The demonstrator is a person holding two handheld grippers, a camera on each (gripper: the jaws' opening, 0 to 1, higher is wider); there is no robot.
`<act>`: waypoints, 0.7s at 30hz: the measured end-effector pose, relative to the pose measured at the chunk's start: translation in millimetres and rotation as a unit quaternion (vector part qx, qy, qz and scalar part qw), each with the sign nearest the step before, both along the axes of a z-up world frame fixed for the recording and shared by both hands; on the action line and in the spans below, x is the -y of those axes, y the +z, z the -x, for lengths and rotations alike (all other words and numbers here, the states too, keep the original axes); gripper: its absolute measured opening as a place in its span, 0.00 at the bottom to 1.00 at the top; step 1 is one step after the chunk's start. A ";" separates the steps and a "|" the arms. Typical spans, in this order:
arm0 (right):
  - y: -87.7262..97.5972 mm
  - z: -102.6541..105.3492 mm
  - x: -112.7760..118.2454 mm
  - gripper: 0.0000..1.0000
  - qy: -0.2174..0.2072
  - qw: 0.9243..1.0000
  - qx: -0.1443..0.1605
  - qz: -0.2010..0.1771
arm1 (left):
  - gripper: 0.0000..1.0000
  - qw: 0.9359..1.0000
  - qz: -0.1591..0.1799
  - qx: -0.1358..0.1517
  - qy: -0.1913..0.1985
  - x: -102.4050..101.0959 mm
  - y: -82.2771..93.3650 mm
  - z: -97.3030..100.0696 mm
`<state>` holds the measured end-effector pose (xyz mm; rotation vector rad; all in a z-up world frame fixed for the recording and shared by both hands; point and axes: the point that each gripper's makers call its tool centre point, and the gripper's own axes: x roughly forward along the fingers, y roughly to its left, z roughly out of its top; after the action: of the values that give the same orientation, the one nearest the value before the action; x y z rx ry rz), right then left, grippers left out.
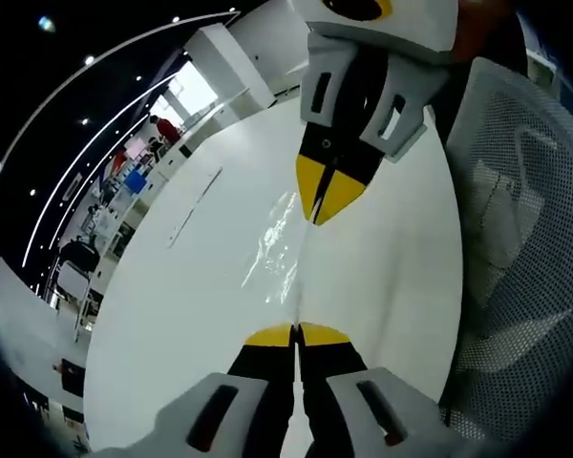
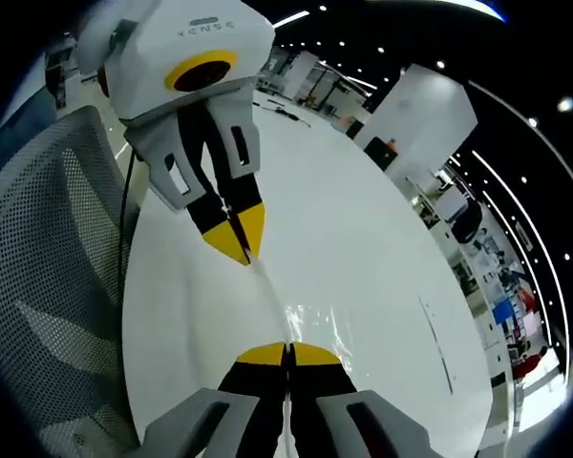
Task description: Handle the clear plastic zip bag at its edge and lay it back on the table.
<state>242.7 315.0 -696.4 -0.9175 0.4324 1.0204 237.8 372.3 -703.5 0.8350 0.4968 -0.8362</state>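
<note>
I work over a glossy white table [image 1: 201, 286] with a rounded edge; ceiling lights glint off its top. A thin dark line [image 1: 193, 208] marks the surface toward its far side, and some small dark things [image 2: 285, 113] lie near the far edge, too small for me to name. A grey mesh chair [image 2: 48, 277] stands just beside the table's near edge.

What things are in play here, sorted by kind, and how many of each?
Clear plastic zip bag: 1
Grippers, left gripper and right gripper, each with jaws shut on a bag edge: 2
White table: 1
Grey mesh chair: 1
Total: 5
</note>
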 end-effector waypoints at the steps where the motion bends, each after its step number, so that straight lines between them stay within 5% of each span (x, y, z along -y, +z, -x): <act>1: 0.0 0.0 -0.1 0.00 0.000 1.000 0.000 0.000 | 0.00 1.000 0.000 0.000 0.000 0.1 0.2 -0.6; 15: -5.3 4.2 -0.9 0.00 0.002 1.000 -0.009 0.010 | 0.00 1.000 -0.019 0.013 -0.012 1.4 0.6 -3.9; 18: -0.6 8.1 -4.5 0.10 0.003 1.000 -0.007 0.007 | 0.00 1.000 -0.023 0.014 -0.012 1.7 0.2 -5.5; 21: 10.5 16.2 -20.8 0.10 0.044 0.999 0.006 -0.007 | 0.00 0.999 -0.027 0.015 -0.014 2.5 -0.5 -5.8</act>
<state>226.5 335.8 -686.0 -0.9368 0.3768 1.0967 243.6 369.8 -704.0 0.9048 0.4842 -0.8387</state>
